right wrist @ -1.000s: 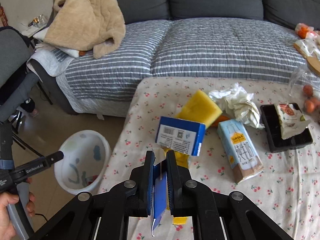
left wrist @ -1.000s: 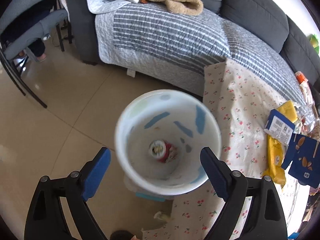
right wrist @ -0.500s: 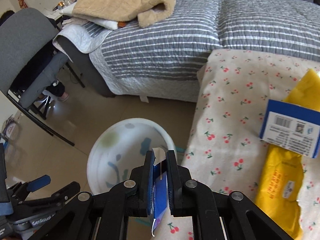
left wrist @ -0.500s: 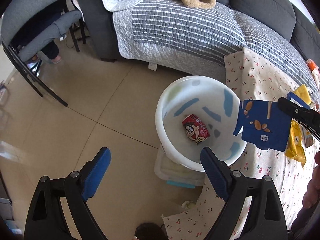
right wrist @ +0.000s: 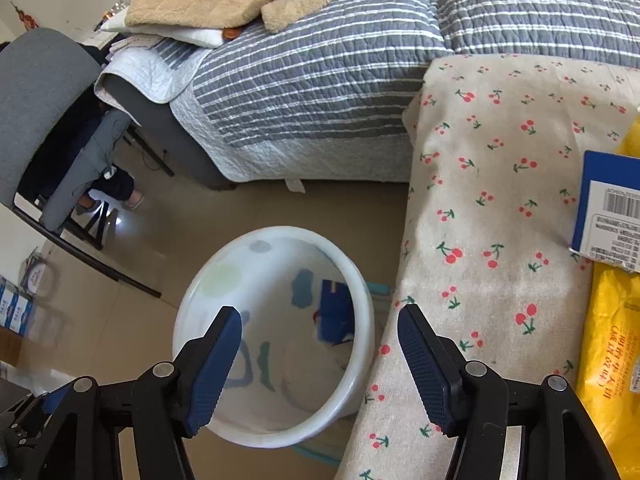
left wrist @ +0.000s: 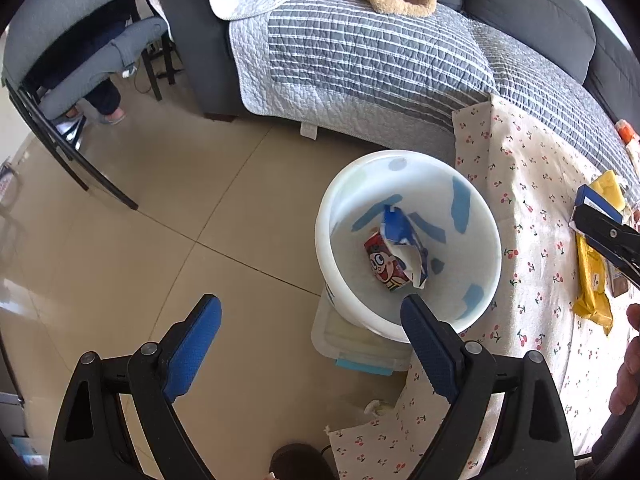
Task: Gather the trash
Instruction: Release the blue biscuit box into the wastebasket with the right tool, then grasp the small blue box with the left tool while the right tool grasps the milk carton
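Blue wrapper (left wrist: pixel 402 242) lay inside white bin (left wrist: pixel 486 240), lower-centre of left wrist view, crumpled, resting on top of a red cartoon can (left wrist: pixel 384 266). In right wrist view same wrapper (right wrist: pixel 336 314) showed as a blue patch against the bin's inner right wall. Bin (right wrist: pixel 188 320) stood on the floor, just beside the hanging edge of the cherry-print cloth (left wrist: pixel 532 208).

Right gripper (right wrist: pixel 320 354): jaws wide apart, nothing between them, hovering above the bin mouth. Left gripper (left wrist: pixel 312 344): jaws also apart, empty, aimed at floor and the bin's near rim.

Remaining trash lay to the right of bin on the cloth: blue box (right wrist: pixel 608 208) w/ barcode, at right edge of right wrist view, overlapping a yellow packet (right wrist: pixel 612 344) below it. Box long axis ran roughly up-down in frame.

Judgement: this piece is deposited; next pick is to the right. Right gripper is nearer the box & packet, left gripper is on the far side of bin. Coming move likely a rightward swing of right gripper, jaws turned across the box's short side.
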Demonstrator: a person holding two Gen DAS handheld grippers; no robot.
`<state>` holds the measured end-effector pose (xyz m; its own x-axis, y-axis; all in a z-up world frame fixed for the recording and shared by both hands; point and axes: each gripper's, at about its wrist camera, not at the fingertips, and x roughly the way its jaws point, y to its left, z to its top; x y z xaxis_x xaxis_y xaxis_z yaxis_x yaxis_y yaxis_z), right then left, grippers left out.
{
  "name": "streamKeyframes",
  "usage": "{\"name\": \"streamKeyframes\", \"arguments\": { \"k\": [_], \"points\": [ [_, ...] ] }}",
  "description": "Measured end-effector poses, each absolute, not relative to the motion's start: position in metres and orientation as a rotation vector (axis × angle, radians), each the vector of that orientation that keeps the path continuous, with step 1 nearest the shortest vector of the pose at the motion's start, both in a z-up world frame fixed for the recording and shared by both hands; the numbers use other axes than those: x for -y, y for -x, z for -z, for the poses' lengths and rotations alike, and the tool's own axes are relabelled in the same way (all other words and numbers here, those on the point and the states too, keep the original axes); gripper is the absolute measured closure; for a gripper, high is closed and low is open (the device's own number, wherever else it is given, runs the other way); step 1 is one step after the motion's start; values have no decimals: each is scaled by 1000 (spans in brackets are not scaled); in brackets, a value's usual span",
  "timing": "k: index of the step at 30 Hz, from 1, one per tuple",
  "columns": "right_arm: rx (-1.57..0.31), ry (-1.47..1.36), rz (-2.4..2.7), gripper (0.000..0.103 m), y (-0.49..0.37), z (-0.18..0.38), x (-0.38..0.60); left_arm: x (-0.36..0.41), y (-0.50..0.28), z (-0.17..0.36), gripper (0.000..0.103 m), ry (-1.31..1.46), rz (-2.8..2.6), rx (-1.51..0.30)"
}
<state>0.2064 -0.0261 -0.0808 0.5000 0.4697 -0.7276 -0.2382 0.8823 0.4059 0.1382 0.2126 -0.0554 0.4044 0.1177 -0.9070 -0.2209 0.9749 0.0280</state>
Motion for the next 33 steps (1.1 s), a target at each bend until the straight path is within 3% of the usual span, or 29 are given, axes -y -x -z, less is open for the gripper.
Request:
{"name": "streamKeyframes", "arguments": {
  "k": [15,18,33],
  "points": [
    [-1015,-263,-130,7,-164,59,147,-124,-146,56,10,41,-29,-1171],
    [-1035,-254,-83,4,-156,59,172,-100,-147,55,3,16,6,-1171],
    [-1081,-144,18,1,-129,60,267,-17,-158,52,0,-44,114,-1147]
  ]
}}
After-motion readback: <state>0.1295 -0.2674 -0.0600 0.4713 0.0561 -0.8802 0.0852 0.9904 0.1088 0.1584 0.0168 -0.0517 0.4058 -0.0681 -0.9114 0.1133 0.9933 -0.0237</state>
